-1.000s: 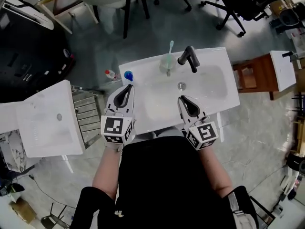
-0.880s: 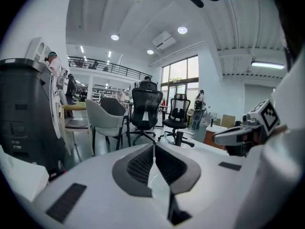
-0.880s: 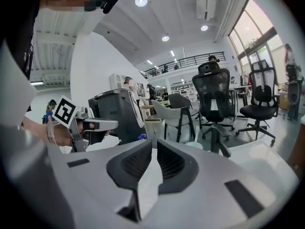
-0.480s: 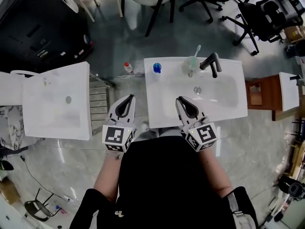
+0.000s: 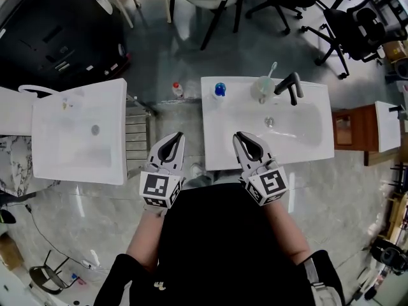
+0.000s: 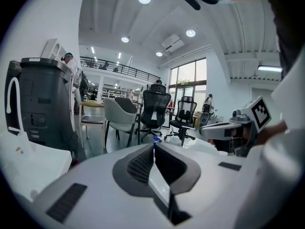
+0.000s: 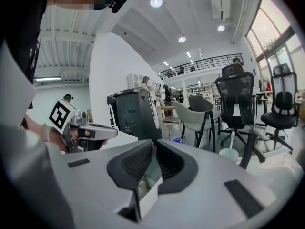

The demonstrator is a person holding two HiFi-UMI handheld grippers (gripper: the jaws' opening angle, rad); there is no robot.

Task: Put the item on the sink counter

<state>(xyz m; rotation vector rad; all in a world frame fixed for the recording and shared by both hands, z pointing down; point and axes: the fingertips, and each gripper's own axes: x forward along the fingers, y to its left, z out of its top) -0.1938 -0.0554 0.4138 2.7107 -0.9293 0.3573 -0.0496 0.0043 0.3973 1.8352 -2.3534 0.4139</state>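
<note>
A white sink [image 5: 306, 155] stands ahead of me, with a black faucet [image 5: 290, 85] at its back rim. A small blue item [image 5: 220, 89] rests on the counter's back left corner, and a clear cup holding a toothbrush [image 5: 263, 87] stands beside the faucet. My right gripper [image 5: 236, 134] hovers over the sink's front edge, shut, with nothing between its jaws. My left gripper [image 5: 179, 134] is left of the sink over the floor, also shut and empty. In the right gripper view the blue item [image 7: 177, 140] and the cup [image 7: 228, 154] lie beyond the closed jaws.
A second white sink [image 5: 80, 129] stands to the left, with a grey slatted rack [image 5: 135, 139] between the two. A small red-capped bottle [image 5: 177, 89] lies on the floor behind. A wooden stand [image 5: 349, 129] sits to the right, office chairs [image 5: 331, 18] at the back.
Both grippers have drawn back from over the basin to the sink's front edge, and the left one now hangs left of the sink. The sink sits further right in view. Jaws stay shut.
</note>
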